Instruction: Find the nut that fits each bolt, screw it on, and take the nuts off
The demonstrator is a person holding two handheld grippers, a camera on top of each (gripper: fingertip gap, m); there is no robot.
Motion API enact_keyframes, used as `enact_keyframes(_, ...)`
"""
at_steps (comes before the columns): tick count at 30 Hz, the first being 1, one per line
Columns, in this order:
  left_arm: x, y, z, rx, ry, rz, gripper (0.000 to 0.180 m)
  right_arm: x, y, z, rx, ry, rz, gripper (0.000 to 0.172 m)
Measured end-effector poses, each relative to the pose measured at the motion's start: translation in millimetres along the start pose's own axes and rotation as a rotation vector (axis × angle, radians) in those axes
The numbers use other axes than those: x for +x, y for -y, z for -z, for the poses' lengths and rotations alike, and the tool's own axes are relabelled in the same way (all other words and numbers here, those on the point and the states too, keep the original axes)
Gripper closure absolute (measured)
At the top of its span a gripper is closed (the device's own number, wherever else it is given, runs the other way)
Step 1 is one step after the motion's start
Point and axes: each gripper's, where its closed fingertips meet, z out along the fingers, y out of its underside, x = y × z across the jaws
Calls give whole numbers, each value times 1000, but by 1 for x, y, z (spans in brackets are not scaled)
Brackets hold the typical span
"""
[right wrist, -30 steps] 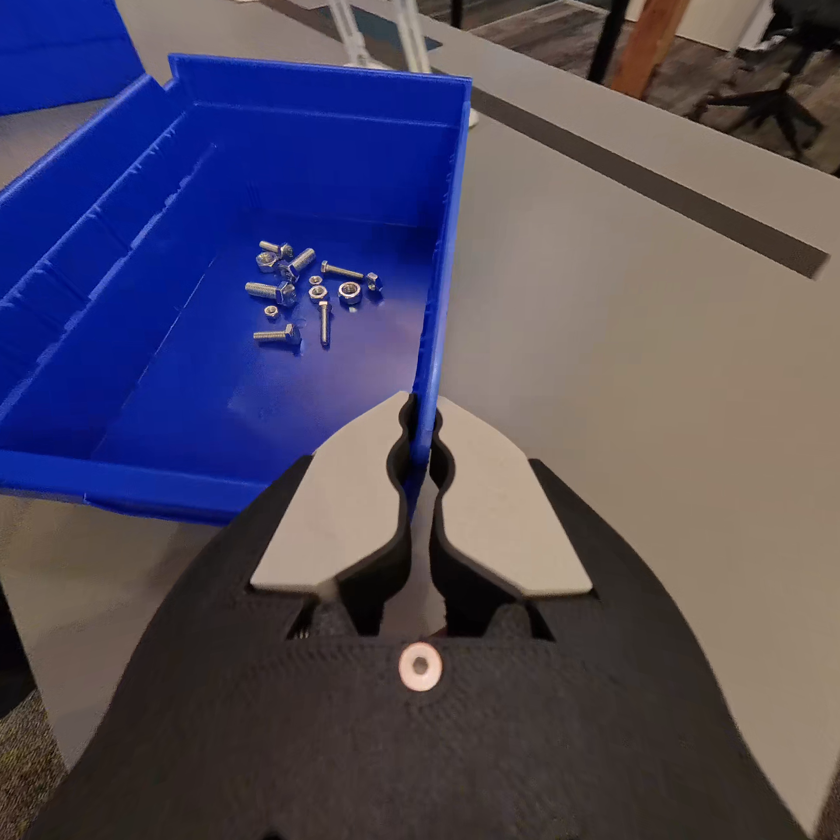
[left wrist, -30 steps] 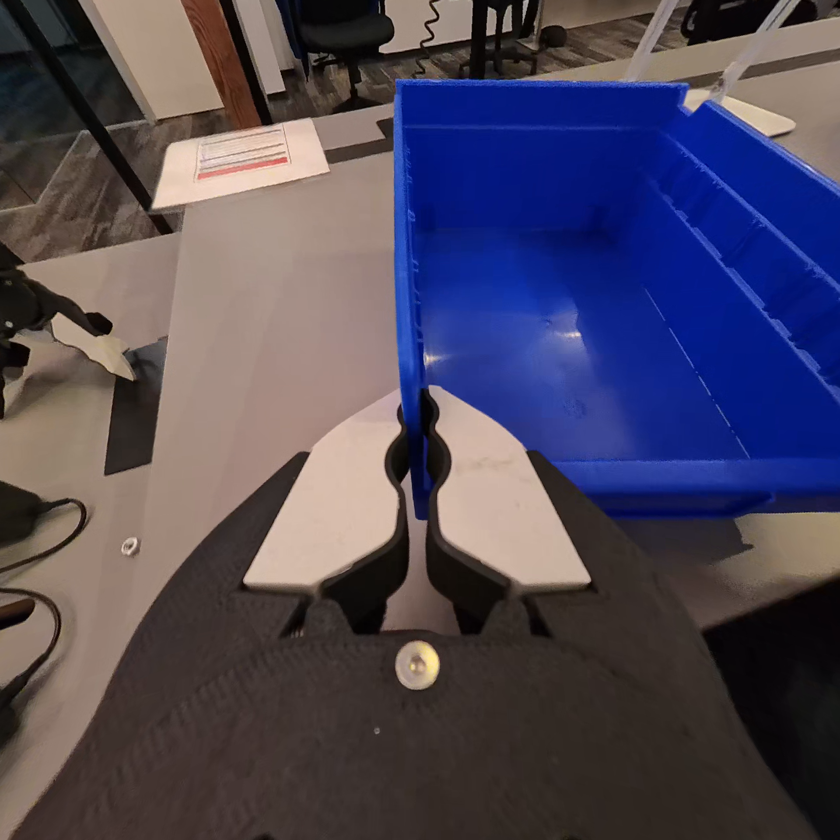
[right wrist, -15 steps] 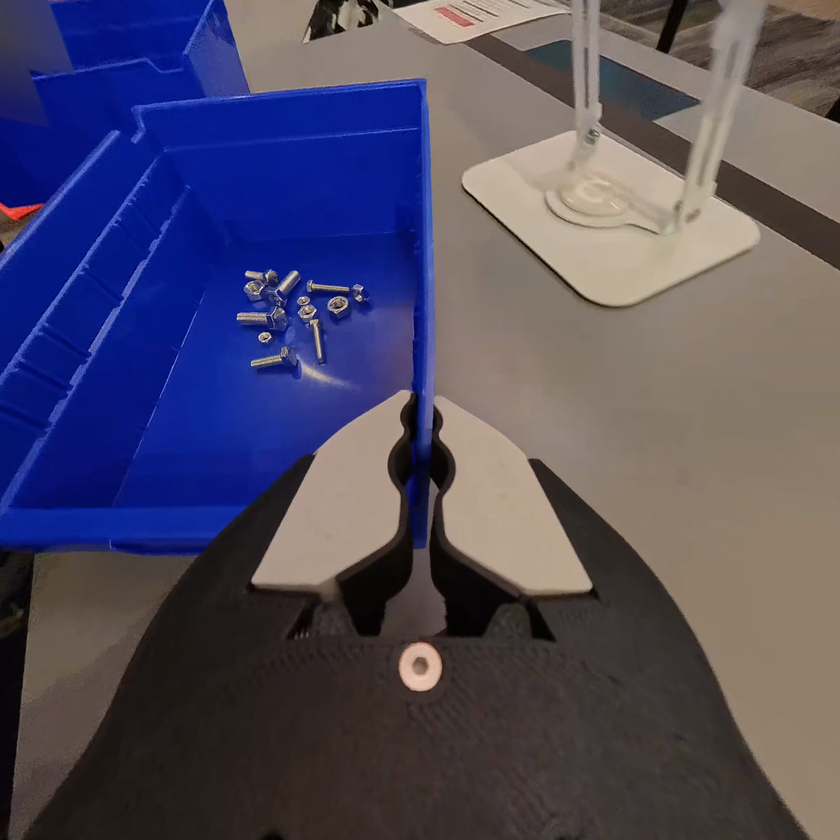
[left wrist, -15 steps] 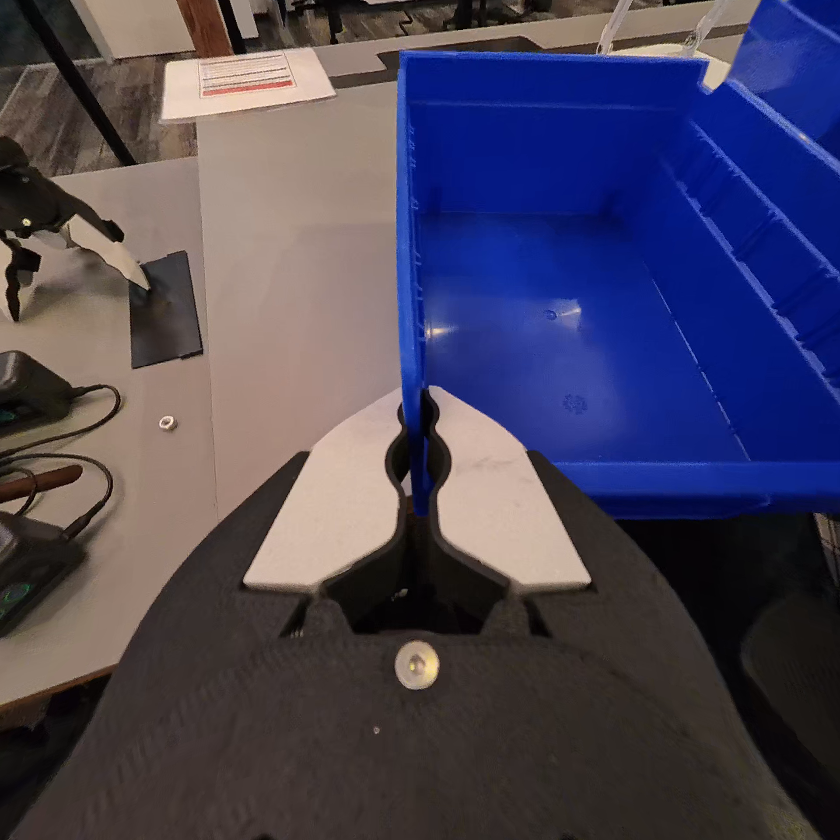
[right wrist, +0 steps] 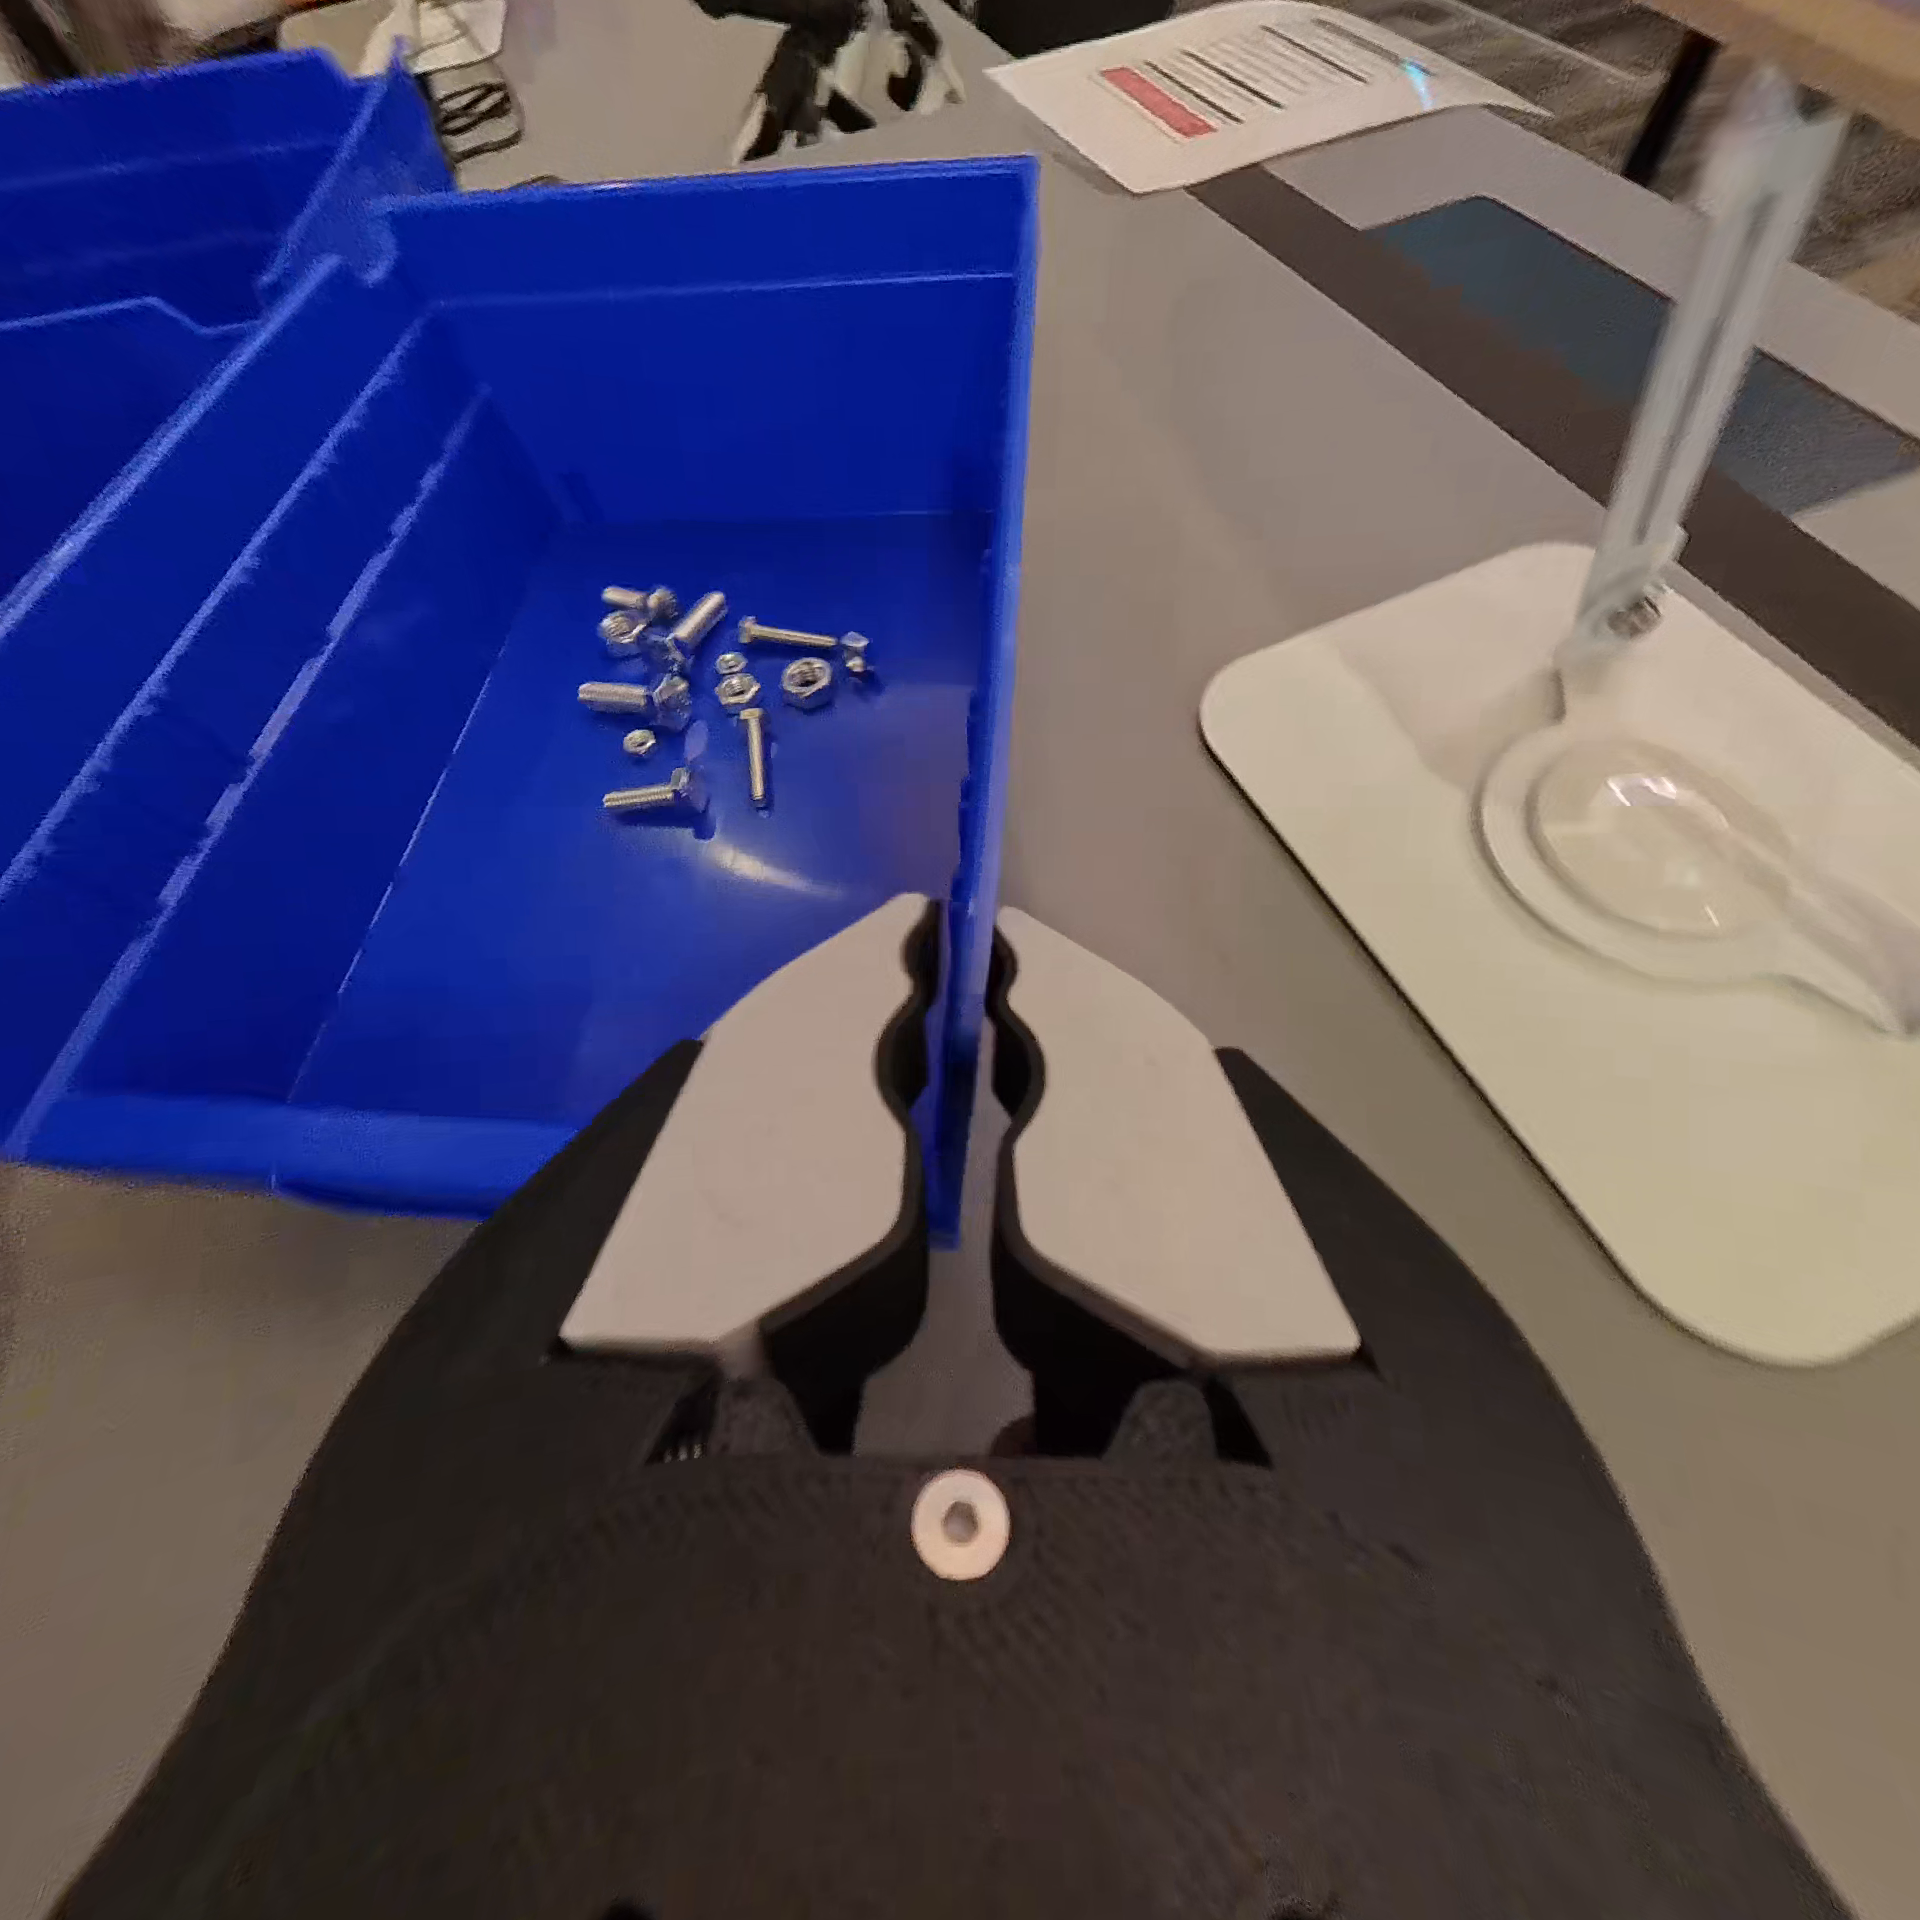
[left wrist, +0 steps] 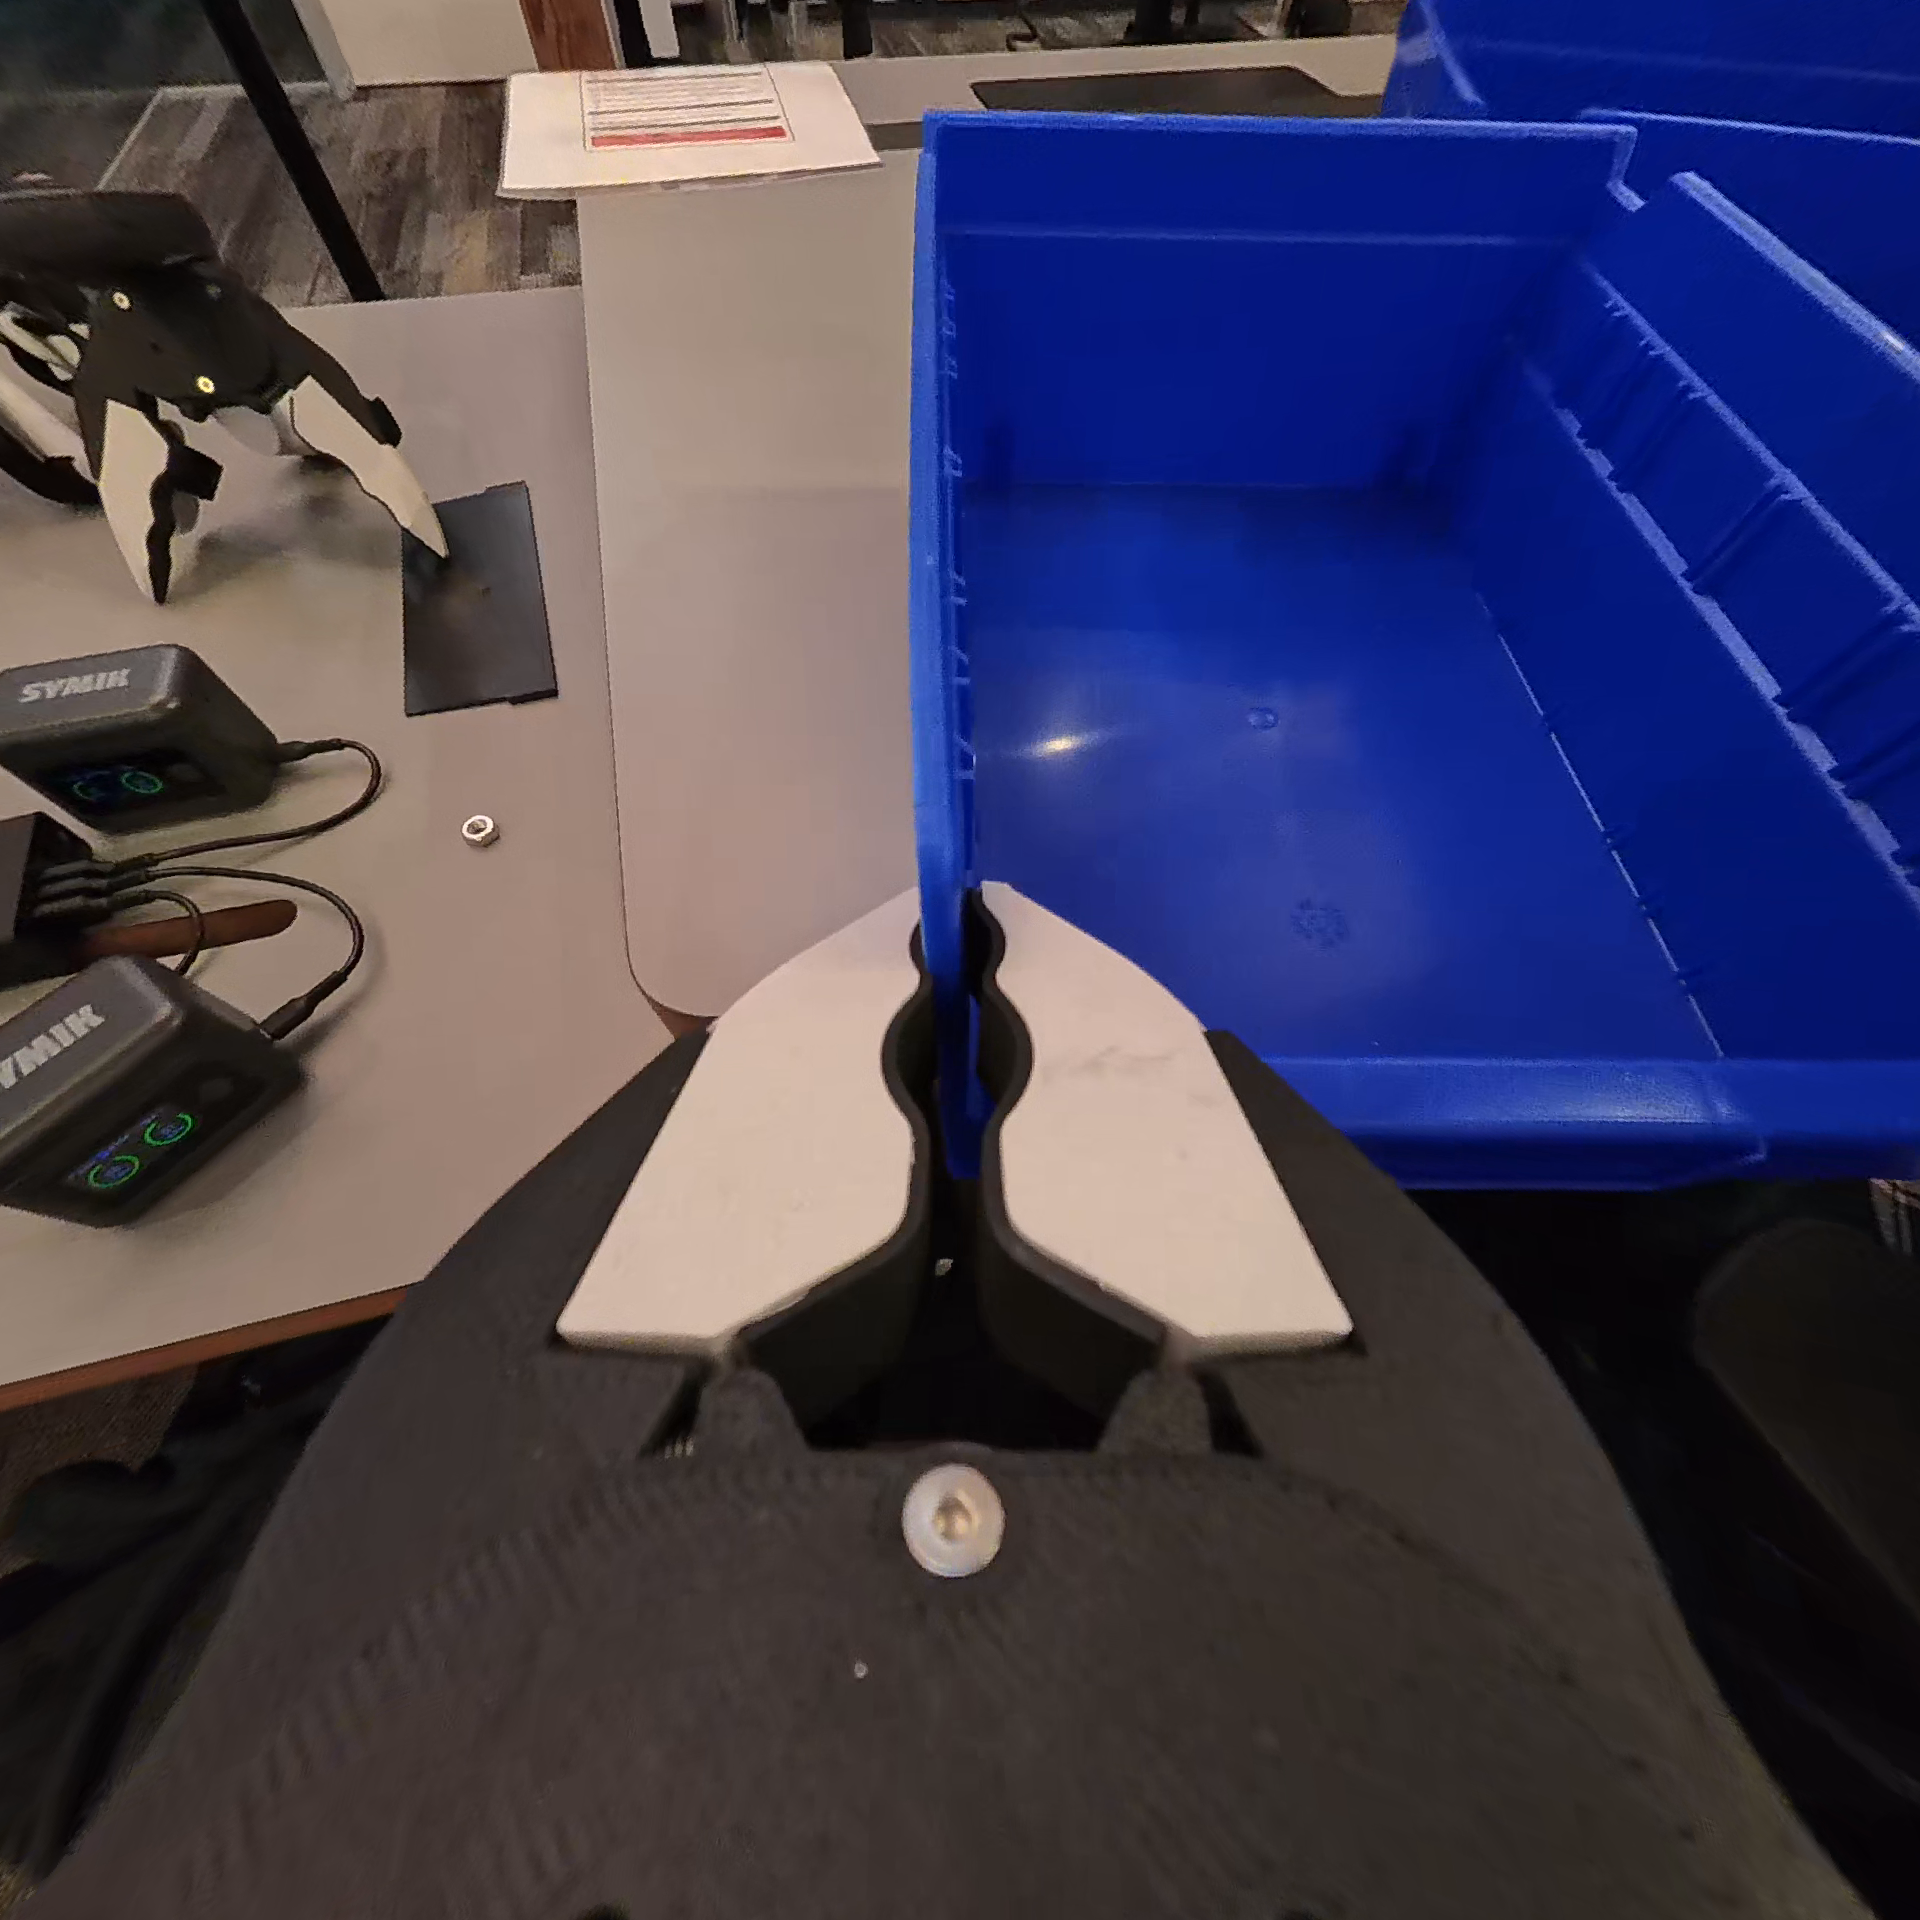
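The left tool (left wrist: 951, 914) is clenched on the left wall of an empty blue bin (left wrist: 1351, 831), both pads pressed to the plastic; the bin's near end juts past the counter (left wrist: 748, 623) edge. The right tool (right wrist: 964, 914) straddles the right wall of a second blue bin (right wrist: 727, 395), but its 2 fingers stand slack, a dark gap showing beside the wall, so it is released.

The bolts and nuts (right wrist: 717, 696) lie loose in a small cluster on that second bin's floor, toward its far end, well ahead of the right tool and left of the wall it straddles. 1 stray nut (left wrist: 479, 829) sits on the counter, left of the left tool.

2 dark boxes (left wrist: 135, 727) with lit displays carry pale brand lettering. Farther off are a spare gripper (left wrist: 208, 416), a white base plate (right wrist: 1455, 1039), a printed sheet (right wrist: 1247, 83) with a red band, and another blue bin (right wrist: 156, 208).
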Motion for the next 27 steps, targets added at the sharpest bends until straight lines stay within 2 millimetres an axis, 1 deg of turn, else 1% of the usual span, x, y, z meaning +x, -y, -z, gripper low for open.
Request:
enact_keyframes(1,0,0,0,0,0,2,178,-1,4,-2,0,10,17,144)
enact_keyframes(2,0,0,0,-1,0,2,178,2,9,1,10,7,22,124)
enact_keyframes(3,0,1,0,-4,0,1,179,2,16,7,31,19,37,119)
enact_keyframes(4,0,1,0,-6,0,1,178,-1,24,17,70,47,81,125)
enact_keyframes(5,0,1,0,-8,-1,2,178,-8,33,29,120,77,154,126)
enact_keyframes(6,-1,1,-1,-9,-3,6,178,-23,38,41,153,131,250,128)
enact_keyframes(7,-1,1,-2,-9,-4,9,178,-41,37,49,152,201,347,132)
enact_keyframes(8,-2,1,-2,-8,-6,11,178,-55,33,53,126,244,423,126)
enact_keyframes(9,-1,2,-4,-7,-8,13,178,-67,26,53,84,276,479,118)
enact_keyframes(11,0,3,-7,-5,-10,11,179,-88,10,44,-2,340,552,111)
enact_keyframes(13,2,4,-9,-5,-9,6,178,-106,-7,29,-68,376,635,110)
enact_keyframes(16,3,3,-8,-7,-2,4,178,-121,-35,0,-163,374,782,111)
enact_keyframes(18,4,2,-6,-5,6,6,178,-128,-50,-16,-229,387,838,114)
enact_keyframes(20,6,0,-3,-5,12,8,178,-135,-50,-26,-225,395,852,119)
enact_keyframes(22,6,-3,2,-3,22,13,178,-135,-46,-36,-233,356,879,133)
enact_keyframes(23,6,-4,5,0,27,17,178,-133,-42,-44,-240,323,877,133)
enact_keyframes(27,4,-10,14,10,44,31,178,-123,-22,-78,-242,255,768,133)
